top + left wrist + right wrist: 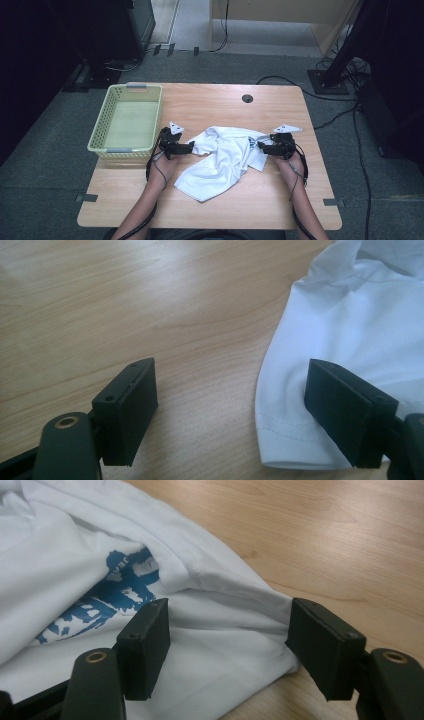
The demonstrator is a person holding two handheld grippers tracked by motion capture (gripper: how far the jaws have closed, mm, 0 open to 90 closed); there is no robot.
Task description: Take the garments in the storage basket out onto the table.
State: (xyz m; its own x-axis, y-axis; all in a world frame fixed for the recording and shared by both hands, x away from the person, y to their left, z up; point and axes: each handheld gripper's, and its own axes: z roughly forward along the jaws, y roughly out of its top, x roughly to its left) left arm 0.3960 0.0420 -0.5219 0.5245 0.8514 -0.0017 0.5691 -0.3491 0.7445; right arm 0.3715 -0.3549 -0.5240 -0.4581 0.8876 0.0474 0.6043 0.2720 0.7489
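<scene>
Left tool [230, 412]: I see my jaws standing apart, low over the pale wooden desk [150, 305]. White garment [350, 325]: hemmed edge lies between them, against the right jaw; left jaw over bare wood.

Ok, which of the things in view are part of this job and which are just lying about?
In the job:
white T-shirt
left gripper, fingers open at its hem
right gripper, fingers open around its edge

Lying about:
green basket, empty
floor cables

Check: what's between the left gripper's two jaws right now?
Mostly bare table. The hemmed edge of the white shirt reaches in beside one jaw of the left gripper, seen in the left gripper view.
</scene>
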